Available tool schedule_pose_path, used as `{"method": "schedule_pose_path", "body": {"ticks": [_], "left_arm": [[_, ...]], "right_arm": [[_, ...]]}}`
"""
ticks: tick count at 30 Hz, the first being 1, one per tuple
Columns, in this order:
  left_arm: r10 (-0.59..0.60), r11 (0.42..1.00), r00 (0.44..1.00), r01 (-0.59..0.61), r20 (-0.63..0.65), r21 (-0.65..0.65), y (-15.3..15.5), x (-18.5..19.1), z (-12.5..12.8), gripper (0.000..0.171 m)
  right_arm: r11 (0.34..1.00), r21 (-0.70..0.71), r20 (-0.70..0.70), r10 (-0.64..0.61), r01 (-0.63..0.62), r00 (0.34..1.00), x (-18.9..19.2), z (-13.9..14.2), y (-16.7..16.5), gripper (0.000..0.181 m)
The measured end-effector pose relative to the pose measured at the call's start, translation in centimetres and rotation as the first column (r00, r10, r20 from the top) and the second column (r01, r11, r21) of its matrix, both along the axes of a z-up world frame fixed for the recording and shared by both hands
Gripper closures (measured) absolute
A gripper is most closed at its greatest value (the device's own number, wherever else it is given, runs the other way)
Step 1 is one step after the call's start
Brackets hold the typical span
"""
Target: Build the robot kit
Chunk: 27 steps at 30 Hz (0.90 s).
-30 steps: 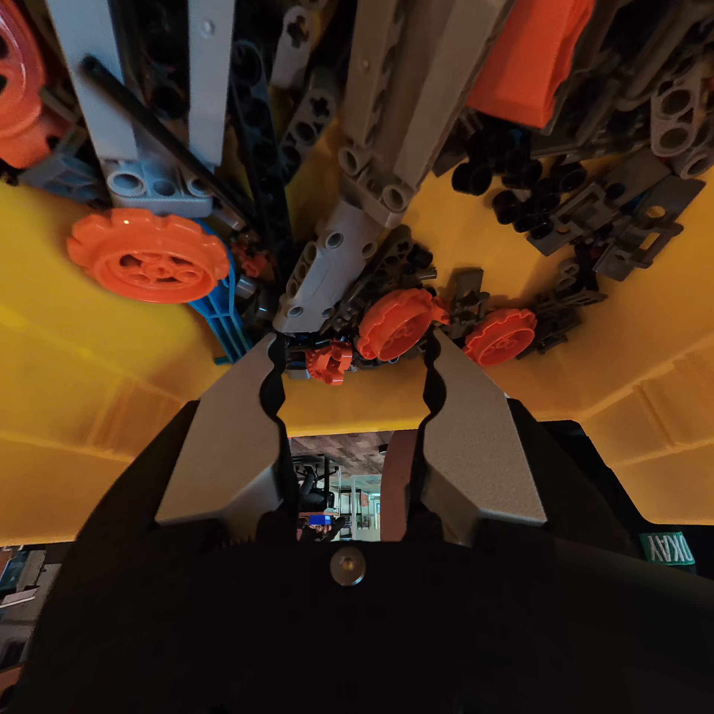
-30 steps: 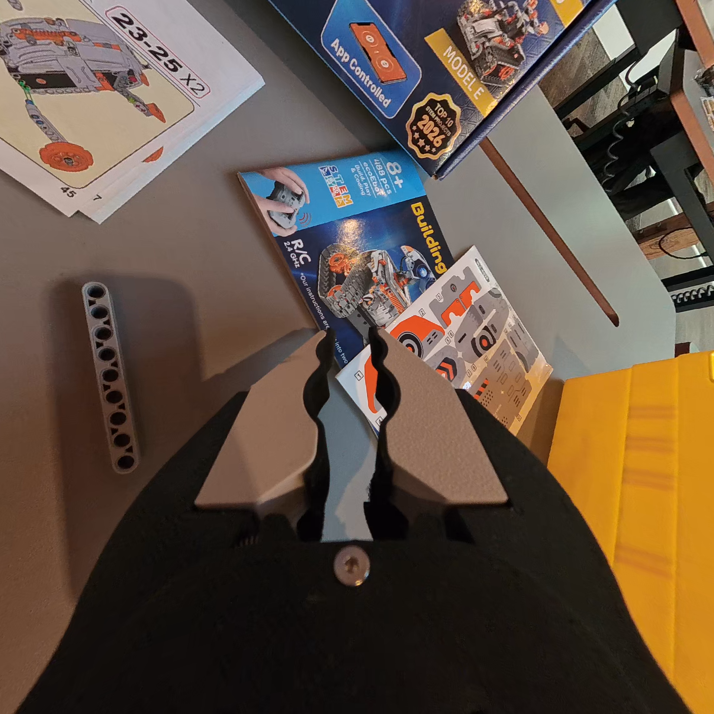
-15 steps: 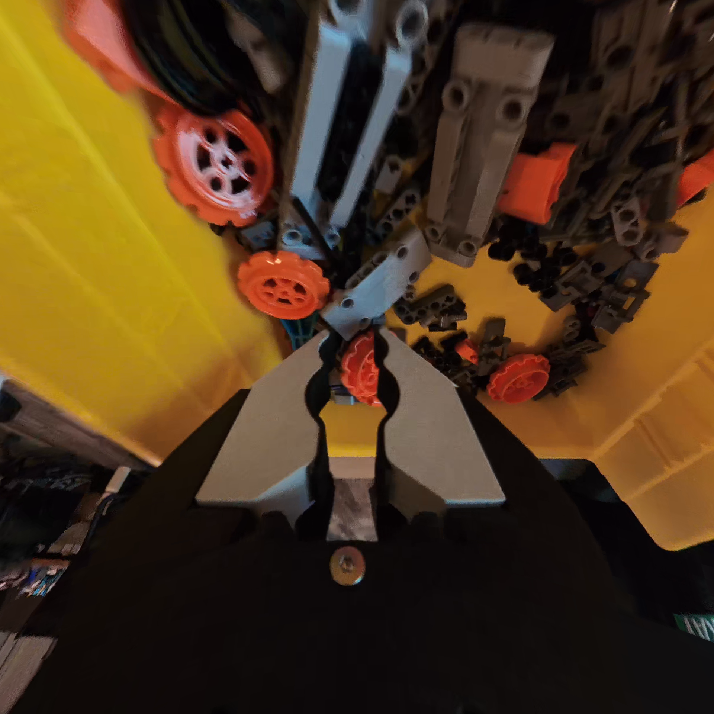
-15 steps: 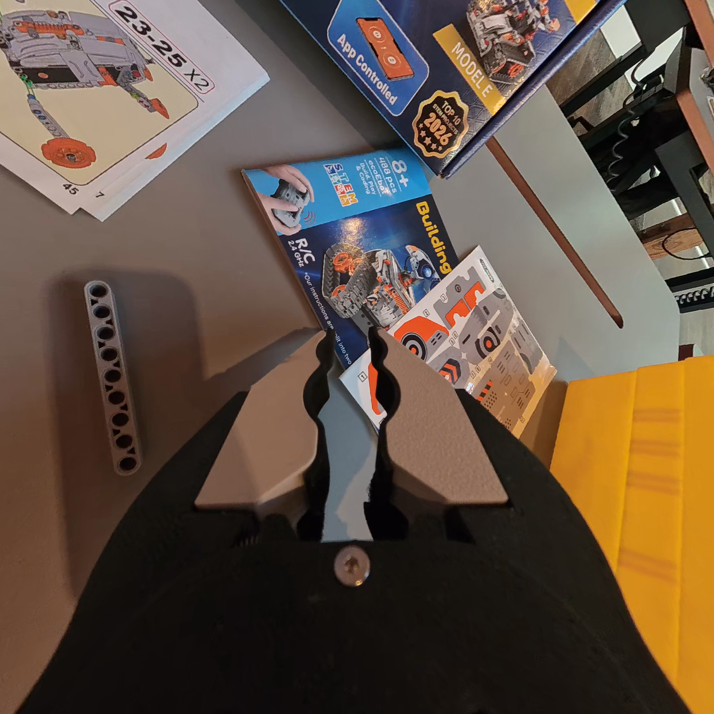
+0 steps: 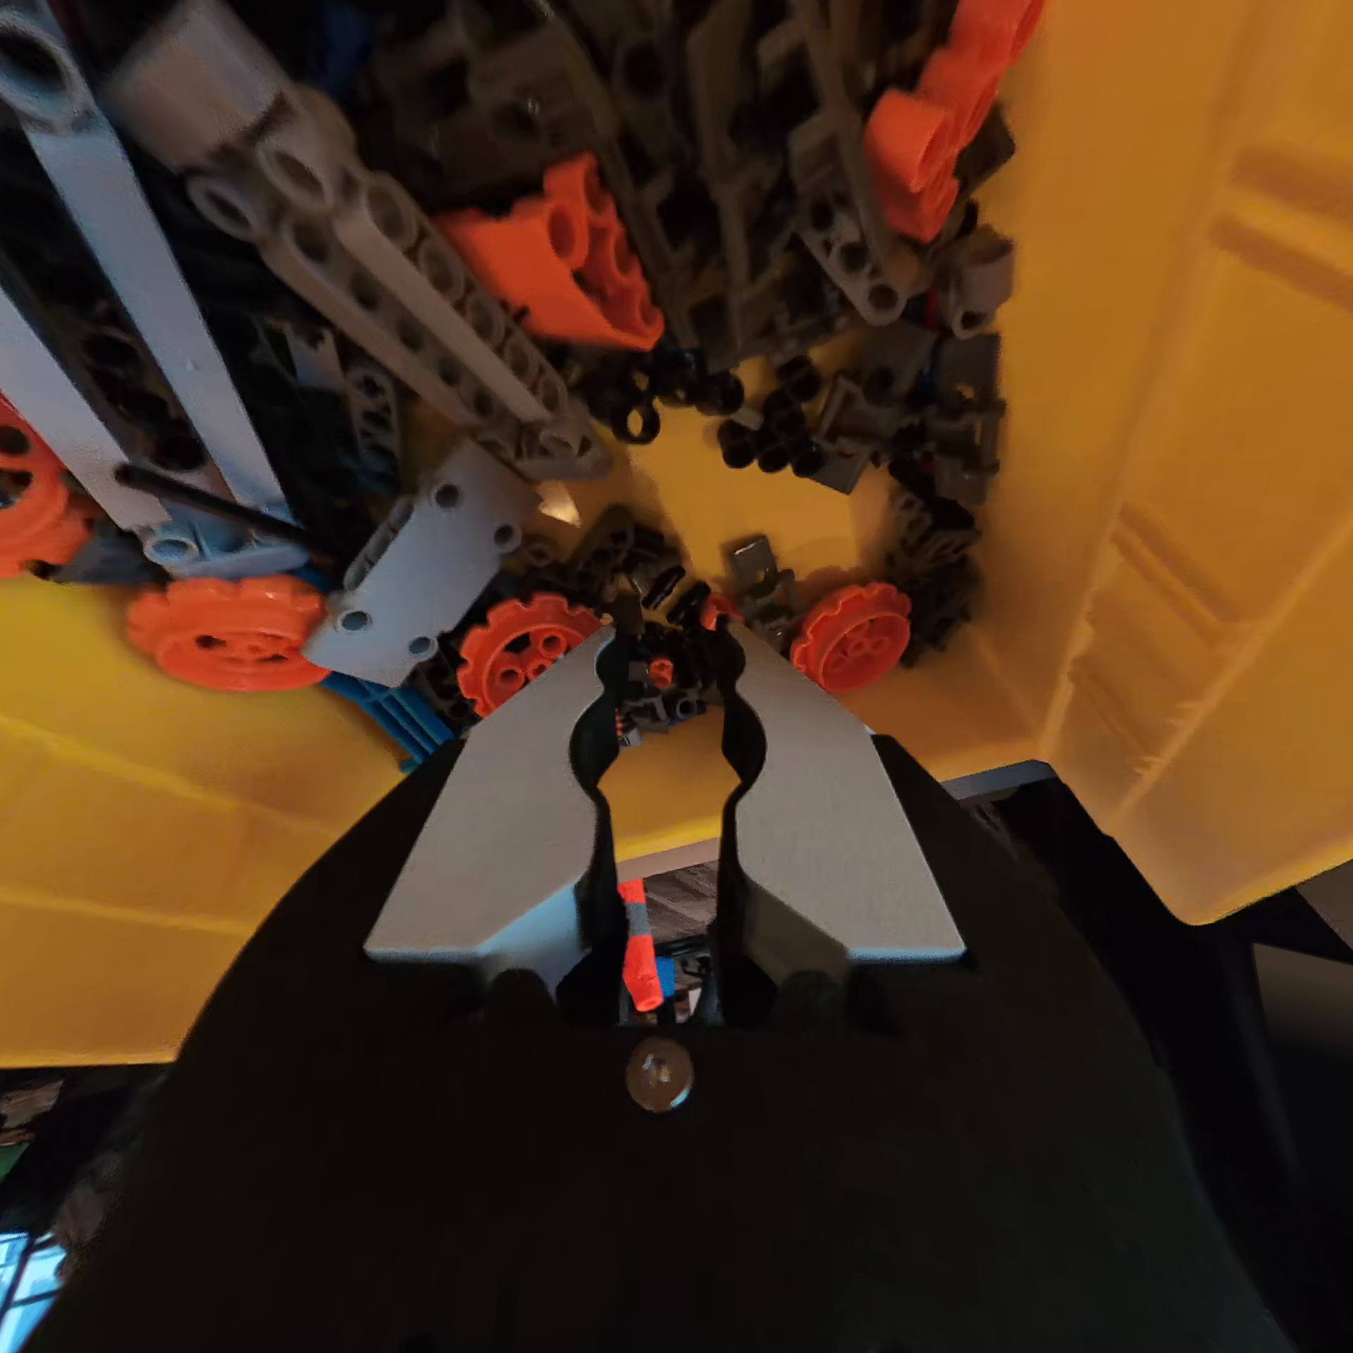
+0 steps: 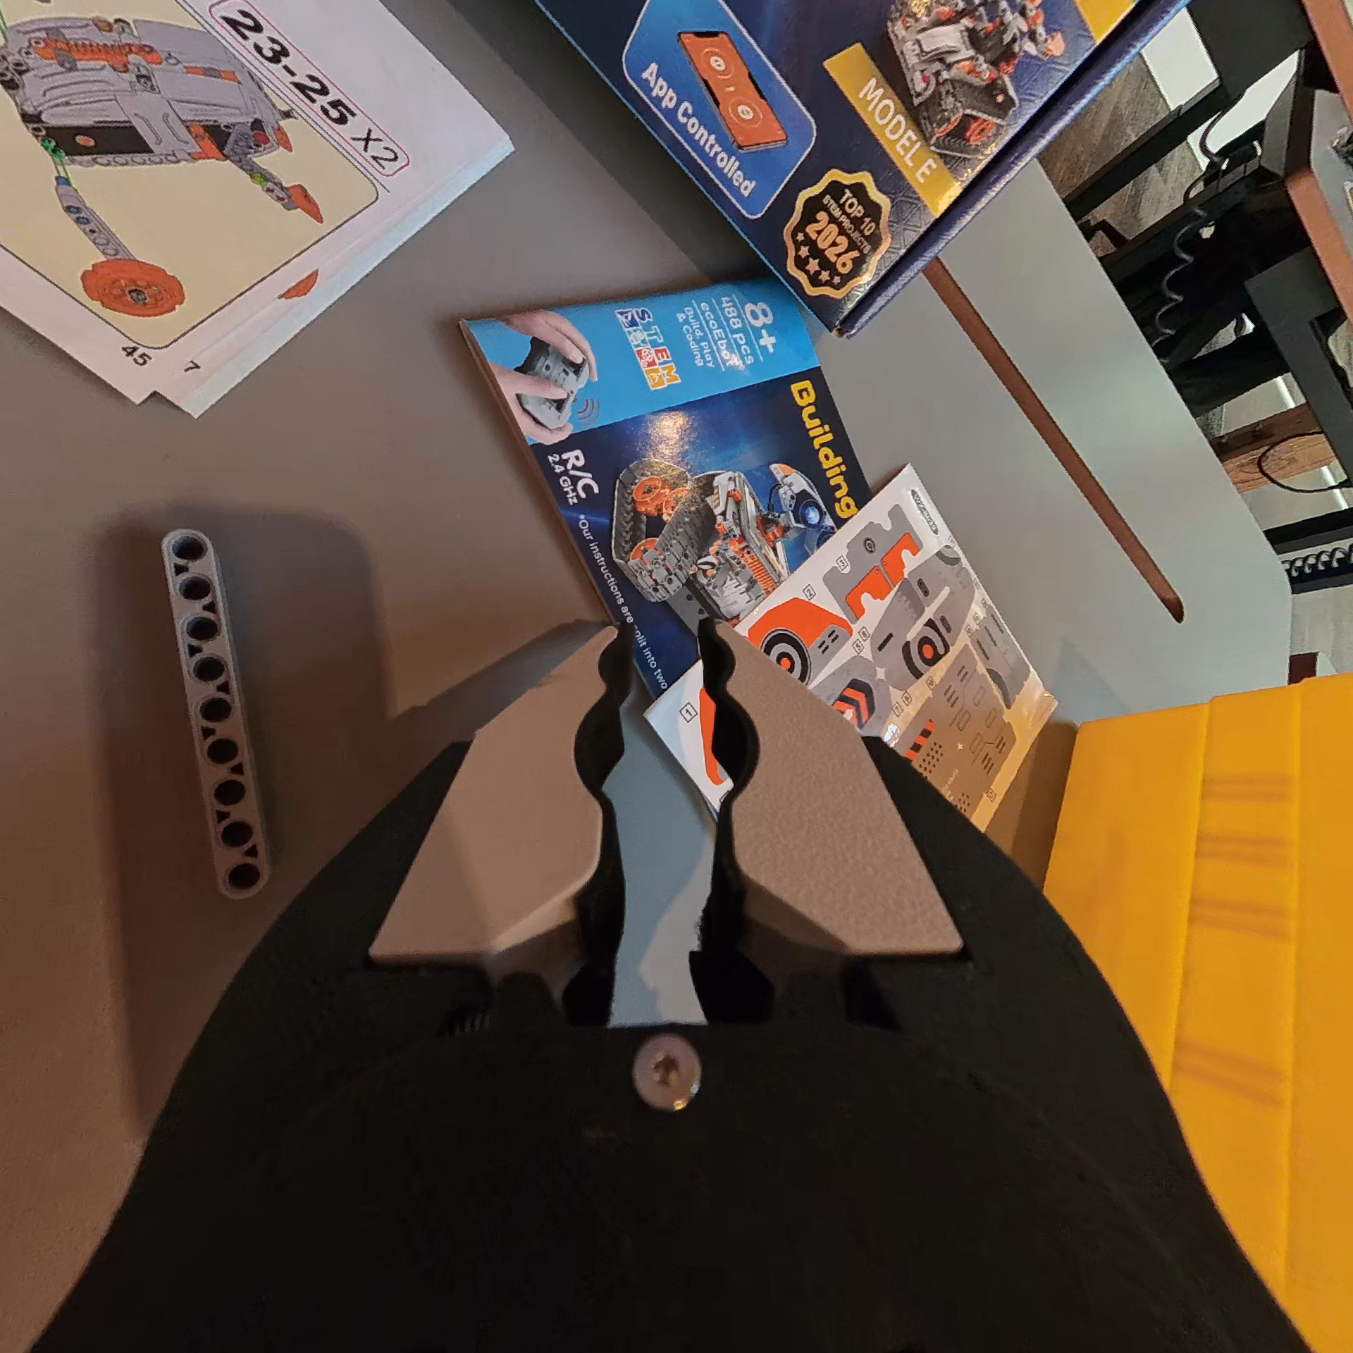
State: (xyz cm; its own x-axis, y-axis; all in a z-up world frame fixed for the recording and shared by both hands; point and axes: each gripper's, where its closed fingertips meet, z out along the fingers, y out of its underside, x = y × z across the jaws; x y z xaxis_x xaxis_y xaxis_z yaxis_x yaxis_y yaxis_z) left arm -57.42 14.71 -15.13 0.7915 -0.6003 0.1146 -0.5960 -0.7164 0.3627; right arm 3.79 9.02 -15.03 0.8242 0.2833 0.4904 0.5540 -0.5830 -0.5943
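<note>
In the left wrist view my left gripper (image 5: pixel 668 630) is inside a yellow bin (image 5: pixel 1171 512) of building pieces. Its jaws are nearly together with a narrow gap. The tips sit over a clump of small dark pins (image 5: pixel 662 688); I cannot tell if they pinch any. An orange wheel (image 5: pixel 523 648) lies just left of the left finger, another (image 5: pixel 853 648) just right of the right finger. In the right wrist view my right gripper (image 6: pixel 662 631) is shut and empty above a grey table (image 6: pixel 366 476), over a blue booklet (image 6: pixel 673 468). A grey holed beam (image 6: pixel 212 710) lies to its left.
The bin holds a larger orange wheel (image 5: pixel 220 640), a light grey panel (image 5: pixel 432 571), a long grey beam (image 5: pixel 410 293) and an orange block (image 5: pixel 564 278). On the table lie a sticker sheet (image 6: pixel 900 644), an open manual (image 6: pixel 183 168), a blue box (image 6: pixel 842 110) and the bin's outer wall (image 6: pixel 1208 952). Tip to tip, the grippers are about 60 cm apart.
My left gripper closed from wide open, then shifted right; the orange wheel seen between its fingers half a second ago now lies left of them. The right gripper has barely moved.
</note>
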Motion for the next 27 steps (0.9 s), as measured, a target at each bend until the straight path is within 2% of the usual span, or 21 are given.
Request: {"method": "schedule_pose_path", "body": {"ticks": [5, 18, 27], "left_arm": [[-0.050, 0.999, 0.999, 0.050, 0.005, -0.012, -0.14, -0.16, -0.22, 0.154], [-0.065, 0.998, 0.998, 0.065, 0.006, -0.012, -0.01, -0.11, -0.38, 0.164], [-0.082, 0.996, 0.997, 0.081, -0.004, -0.020, -0.09, -0.24, -0.50, 0.164]], "right_arm": [[1.000, -0.003, -0.002, 0.003, -0.003, 1.000, -0.04, -0.06, -0.01, 0.164], [1.000, -0.009, 0.000, 0.006, -0.006, 1.000, -0.08, -0.14, -0.06, 0.164], [1.000, -0.008, 0.001, 0.010, -0.010, 1.000, -0.15, -0.07, -0.11, 0.164]]}}
